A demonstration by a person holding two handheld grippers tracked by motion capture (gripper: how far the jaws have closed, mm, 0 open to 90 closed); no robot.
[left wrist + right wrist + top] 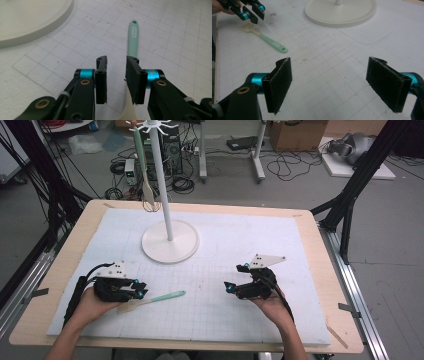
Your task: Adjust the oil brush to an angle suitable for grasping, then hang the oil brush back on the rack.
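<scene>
A spatula (167,296) with a mint-green handle and a cream blade lies flat on the white gridded mat (225,245), front left. My left gripper (140,289) hovers over its blade end. In the left gripper view the jaws (116,67) stand a little apart; the handle (133,37) runs away beyond them and the blade shows below the gap, with neither pad pressing on it. My right gripper (235,277) sits at the front right, open wide (328,72) with nothing between the pads. From there the spatula (270,42) and the left gripper (253,12) show at the far left.
A white stand with a round base (170,242) and a tall pole (162,180) rises at the back left of the mat; another green-handled utensil (142,165) hangs from its top hooks. The wooden table edge (320,270) frames the mat. Cables and frames lie on the floor beyond.
</scene>
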